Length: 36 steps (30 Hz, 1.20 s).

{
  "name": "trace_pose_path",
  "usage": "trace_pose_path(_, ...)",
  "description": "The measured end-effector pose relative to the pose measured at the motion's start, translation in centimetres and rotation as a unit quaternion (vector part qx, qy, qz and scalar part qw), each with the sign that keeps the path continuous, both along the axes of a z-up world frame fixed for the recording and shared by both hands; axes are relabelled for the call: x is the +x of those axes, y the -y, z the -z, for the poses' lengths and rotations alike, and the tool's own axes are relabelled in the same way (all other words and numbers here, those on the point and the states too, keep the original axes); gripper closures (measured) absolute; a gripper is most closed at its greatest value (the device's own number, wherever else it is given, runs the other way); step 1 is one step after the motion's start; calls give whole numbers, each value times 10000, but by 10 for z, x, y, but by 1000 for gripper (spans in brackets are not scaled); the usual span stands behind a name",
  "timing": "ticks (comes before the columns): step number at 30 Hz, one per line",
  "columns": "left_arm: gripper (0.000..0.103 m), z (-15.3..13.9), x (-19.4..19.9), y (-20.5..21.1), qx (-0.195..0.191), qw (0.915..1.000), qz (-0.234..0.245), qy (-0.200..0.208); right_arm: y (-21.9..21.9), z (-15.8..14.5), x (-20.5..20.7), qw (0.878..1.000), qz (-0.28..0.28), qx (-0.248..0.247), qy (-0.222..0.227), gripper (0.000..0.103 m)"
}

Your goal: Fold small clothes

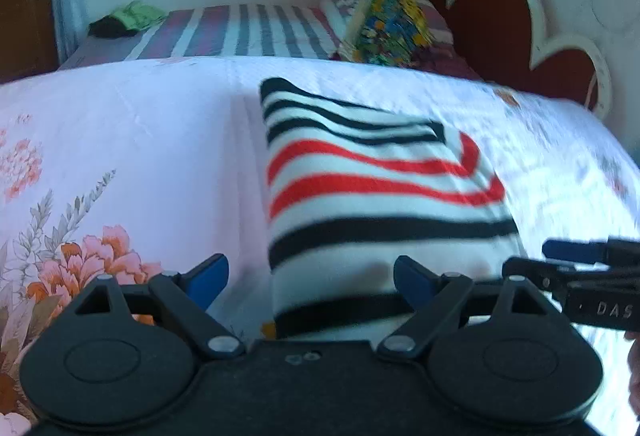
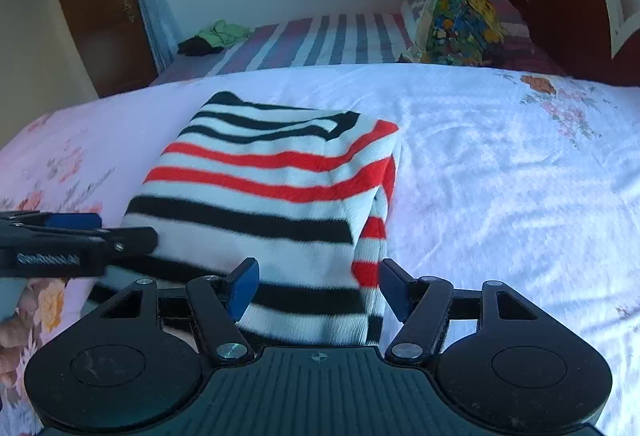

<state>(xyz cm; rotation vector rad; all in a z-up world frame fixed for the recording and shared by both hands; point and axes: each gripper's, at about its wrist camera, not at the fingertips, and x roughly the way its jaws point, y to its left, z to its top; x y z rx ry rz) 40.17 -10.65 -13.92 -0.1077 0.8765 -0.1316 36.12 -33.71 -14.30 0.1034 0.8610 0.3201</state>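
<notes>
While both grippers, left (image 1: 310, 278) & right (image 2: 318, 286), are hanging spread & empty over the folded striped sweater (image 2: 276, 204), I'm judging: lift straight off w/o snagging.

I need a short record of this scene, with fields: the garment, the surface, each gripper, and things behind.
garment: striped sweater, white with black and red stripes, folded into a compact rectangle
surface: floral bedsheet, sweater lies flat on it
left gripper: open, over the sweater's near left edge, nothing clamped
right gripper: open, straddling the sweater's near right corner, pads not pressing
behind: striped mattress, colourful bundle, green cloth
</notes>
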Motion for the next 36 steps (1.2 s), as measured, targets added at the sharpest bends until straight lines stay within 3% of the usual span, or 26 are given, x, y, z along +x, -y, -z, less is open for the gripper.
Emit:
trace_pose_path(5,12,5,21,-14,-530,9983,-156,-161,6,7,24,9997,68,210,-62,37)
trace_pose_path(10,8,15,38,-15,-866,9960,41,-235,25,25,53,9942,391,916,-413,37)
trace_pose_path(15,11,36,54,-18,-1637,9845,107,-621,49,56,69,9714,568,2075,-1001,34)
trace_pose_path(18,13,48,58,-20,-2058,9756,49,-763,49,58,71,9706,455,2187,-893,38)
trace_pose_path(21,17,46,56,-15,-1966,9779,46,-705,45,57,70,9720,436,2144,-862,54)
trace_pose_path(24,30,37,51,-11,-1869,9805,-8,-613,38,47,62,9769,456,1975,-671,68)
trace_pose_path(26,40,28,47,-13,-1851,9811,15,-560,33,37,54,9804,461,1848,-502,69)
trace_pose_path(31,43,-3,32,-30,-1715,9847,159,-262,5,1,32,9801,139,1970,-193,71)
trace_pose_path(36,43,-38,5,-88,-1584,9873,54,79,-52,-30,16,9757,-235,2177,26,71)
